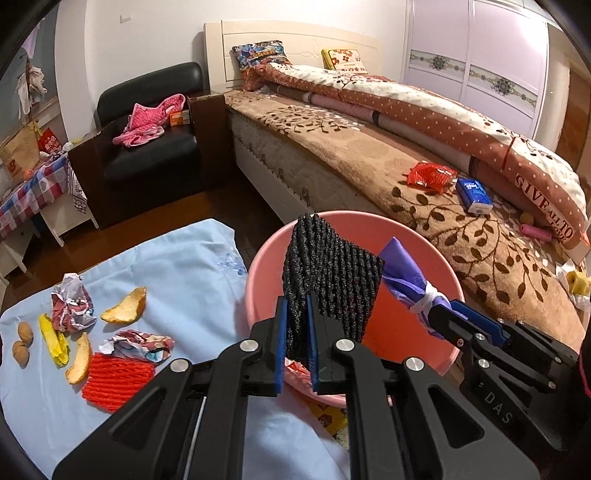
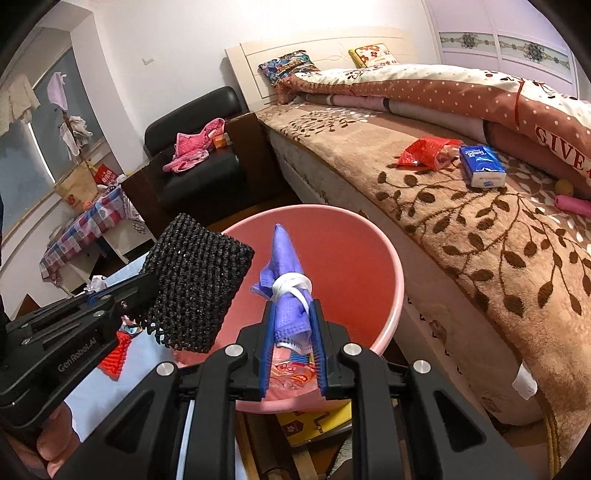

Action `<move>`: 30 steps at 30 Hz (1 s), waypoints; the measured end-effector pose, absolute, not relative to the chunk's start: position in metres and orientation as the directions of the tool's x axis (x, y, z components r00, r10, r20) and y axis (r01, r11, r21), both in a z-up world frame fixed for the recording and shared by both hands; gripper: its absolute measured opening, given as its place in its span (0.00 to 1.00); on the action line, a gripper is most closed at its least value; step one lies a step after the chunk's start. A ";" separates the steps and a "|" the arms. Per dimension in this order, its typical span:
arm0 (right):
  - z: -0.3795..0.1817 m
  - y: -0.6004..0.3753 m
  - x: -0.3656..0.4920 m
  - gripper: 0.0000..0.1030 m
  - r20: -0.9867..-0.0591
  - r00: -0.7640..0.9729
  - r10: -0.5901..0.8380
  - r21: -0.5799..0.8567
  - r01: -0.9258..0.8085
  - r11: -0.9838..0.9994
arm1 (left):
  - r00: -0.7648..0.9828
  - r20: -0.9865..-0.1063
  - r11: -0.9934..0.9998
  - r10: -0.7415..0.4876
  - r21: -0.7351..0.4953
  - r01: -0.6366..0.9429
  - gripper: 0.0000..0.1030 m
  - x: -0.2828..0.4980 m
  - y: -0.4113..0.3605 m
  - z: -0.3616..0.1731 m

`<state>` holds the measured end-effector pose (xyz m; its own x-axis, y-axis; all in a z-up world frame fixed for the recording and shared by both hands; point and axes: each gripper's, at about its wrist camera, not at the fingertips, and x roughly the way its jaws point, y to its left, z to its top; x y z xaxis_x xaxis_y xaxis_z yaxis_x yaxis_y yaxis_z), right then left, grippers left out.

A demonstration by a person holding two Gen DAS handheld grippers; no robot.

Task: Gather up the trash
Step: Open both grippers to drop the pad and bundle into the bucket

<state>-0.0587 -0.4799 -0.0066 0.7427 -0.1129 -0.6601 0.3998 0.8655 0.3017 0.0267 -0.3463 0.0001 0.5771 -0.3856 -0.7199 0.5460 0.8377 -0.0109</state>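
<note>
Bedroom clutter fills the background: we see a bed (image 1: 424, 155) across the upper right and a black armchair (image 1: 147, 125) at upper left. At lower centre of the left view, our left gripper (image 1: 297, 314) is clamped on a black mesh (image 1: 328, 280), holding it over the pink basin (image 1: 258, 280). Our right gripper (image 2: 293, 314) pinches a purple mask (image 2: 286, 288) tied with white elastic, also above the basin. On the blue cloth (image 1: 177, 280) at lower left lie peels (image 1: 123, 306), crumpled paper (image 1: 72, 306), a red mesh (image 1: 116, 380) and walnuts (image 1: 22, 339).

white walls (image 1: 147, 33) | bed (image 1: 332, 147) | black armchair (image 1: 147, 147) | floor possibly wood (image 1: 229, 206)
</note>
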 end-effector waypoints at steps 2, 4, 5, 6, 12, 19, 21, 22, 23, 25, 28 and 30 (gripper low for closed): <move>-0.008 -0.482 -0.058 0.17 -0.664 0.740 -0.112 0.303 0.403 0.864 | 0.572 -0.725 0.836 -0.384 -0.009 0.549 0.09 0.028 -0.349 -0.003; -0.009 -0.483 -0.058 0.17 -0.666 0.737 -0.112 0.303 0.405 0.863 | 0.568 -0.729 0.834 -0.383 -0.008 0.552 0.09 0.028 -0.352 -0.006; -0.010 -0.483 -0.058 0.17 -0.667 0.736 -0.112 0.303 0.406 0.862 | 0.566 -0.730 0.833 -0.383 -0.008 0.554 0.09 0.029 -0.352 -0.007; -0.011 -0.483 -0.058 0.18 -0.669 0.735 -0.112 0.303 0.407 0.862 | 0.563 -0.732 0.831 -0.384 -0.008 0.555 0.09 0.029 -0.353 -0.008; -0.014 -0.485 -0.056 0.18 -0.674 0.731 -0.111 0.302 0.409 0.861 | 0.551 -0.734 0.822 -0.396 -0.017 0.568 0.09 0.030 -0.358 -0.011; -0.016 -0.488 -0.054 0.19 -0.676 0.728 -0.112 0.301 0.412 0.860 | 0.521 -0.736 0.804 -0.432 -0.052 0.592 0.13 0.030 -0.362 -0.011; -0.017 -0.490 -0.054 0.19 -0.678 0.727 -0.112 0.302 0.414 0.858 | 0.511 -0.736 0.804 -0.444 -0.076 0.589 0.19 0.031 -0.360 -0.010; -0.017 -0.490 -0.054 0.19 -0.678 0.726 -0.112 0.304 0.416 0.857 | 0.505 -0.736 0.805 -0.450 -0.089 0.587 0.24 0.032 -0.359 -0.010; -0.018 -0.491 -0.054 0.19 -0.678 0.727 -0.113 0.305 0.417 0.856 | 0.496 -0.736 0.805 -0.459 -0.109 0.584 0.30 0.033 -0.357 -0.009; -0.018 -0.492 -0.054 0.19 -0.676 0.728 -0.112 0.310 0.419 0.853 | 0.476 -0.735 0.800 -0.482 -0.148 0.581 0.32 0.034 -0.354 -0.008; -0.019 -0.492 -0.054 0.23 -0.676 0.729 -0.110 0.314 0.420 0.852 | 0.468 -0.729 0.794 -0.499 -0.168 0.585 0.35 0.033 -0.352 -0.005; -0.018 -0.491 -0.055 0.41 -0.675 0.729 -0.115 0.312 0.423 0.851 | 0.465 -0.725 0.790 -0.507 -0.176 0.587 0.37 0.032 -0.350 -0.003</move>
